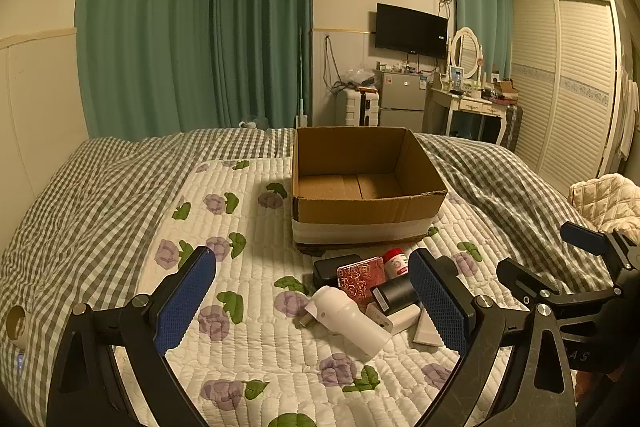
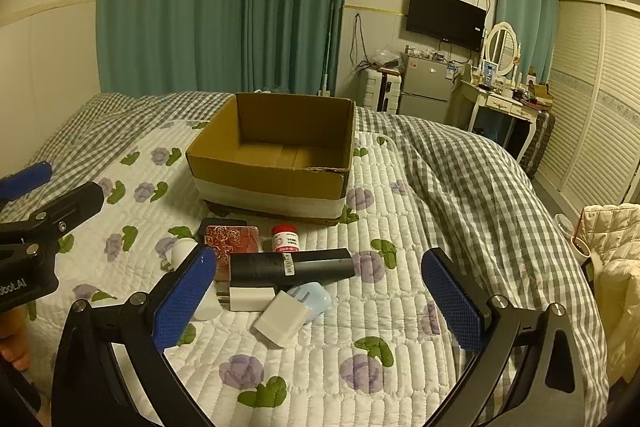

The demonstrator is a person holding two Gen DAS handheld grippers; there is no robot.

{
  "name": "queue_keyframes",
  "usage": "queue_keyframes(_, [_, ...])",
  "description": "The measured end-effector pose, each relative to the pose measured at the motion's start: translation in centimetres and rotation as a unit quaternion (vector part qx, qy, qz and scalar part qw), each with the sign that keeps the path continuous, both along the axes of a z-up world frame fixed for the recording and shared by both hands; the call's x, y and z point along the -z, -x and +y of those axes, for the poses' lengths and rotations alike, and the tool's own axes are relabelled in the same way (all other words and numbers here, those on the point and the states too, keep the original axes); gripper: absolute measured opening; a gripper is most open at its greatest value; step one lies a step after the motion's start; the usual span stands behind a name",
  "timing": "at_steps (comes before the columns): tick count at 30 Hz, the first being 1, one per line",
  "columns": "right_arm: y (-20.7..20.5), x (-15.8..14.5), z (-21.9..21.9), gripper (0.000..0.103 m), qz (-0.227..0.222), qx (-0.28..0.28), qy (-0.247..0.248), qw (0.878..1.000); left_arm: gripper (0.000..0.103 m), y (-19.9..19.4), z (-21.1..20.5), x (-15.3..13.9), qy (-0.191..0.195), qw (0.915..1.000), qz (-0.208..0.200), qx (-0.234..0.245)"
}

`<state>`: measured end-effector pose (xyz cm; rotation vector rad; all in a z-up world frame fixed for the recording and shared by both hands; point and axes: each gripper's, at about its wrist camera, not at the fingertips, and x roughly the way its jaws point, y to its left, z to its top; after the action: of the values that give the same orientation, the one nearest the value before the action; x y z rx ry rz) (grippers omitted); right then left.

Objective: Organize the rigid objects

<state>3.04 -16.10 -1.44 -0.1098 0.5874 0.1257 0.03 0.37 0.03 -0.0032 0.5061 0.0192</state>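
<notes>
The right hand-held gripper [image 2: 316, 301] hangs low over the bed [image 2: 460, 163] with its blue pads spread wide and nothing between them; the left hand-held gripper [image 1: 312, 301] beside it is released and empty too.

The largest thing before them is the cardboard box [image 2: 276, 183], open-topped and bare inside, sitting on the quilted floral mat [image 2: 312, 367] at the far side of the clutter. Just in front of its near wall lies the pile to be sorted. The black cylinder [image 2: 292, 265] is the biggest piece: it lies on its side with its long axis running left to right across the right gripper's view, so the fingers, which also open left to right, would meet its ends rather than its flanks unless the wrist is turned. It sits ahead of that gripper and slightly left of centre. The white cylinder [image 1: 352, 321] lies on its side, angled toward the left gripper, which looks the nearer one for it. Behind them are a red patterned case [image 2: 232, 239] and a dark case [image 1: 334, 267]. Smaller still: a white charger block [image 2: 282, 319] nearest the right gripper, a pale blue plug [image 2: 316, 301] touching it, another white adapter [image 2: 250, 297] under the black cylinder, and a small red-capped bottle [image 2: 285, 238] standing upright near the box.
</notes>
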Motion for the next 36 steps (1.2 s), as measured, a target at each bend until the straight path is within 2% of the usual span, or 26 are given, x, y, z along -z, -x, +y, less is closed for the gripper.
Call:
queue_keyframes(31, [-0.1, 0.5, 0.1, 0.103, 0.015, -0.010, 0.006, 1.000, 0.099, 0.0, 0.3, 0.6, -0.001, 1.0000, 0.000, -0.009])
queue_keyframes(36, [-0.9, 1.5, 0.3, 0.103, 0.038, -0.012, 0.003, 0.999, 0.099, -1.2, 0.5, 2.3, -0.005, 0.9995, 0.029, -0.014])
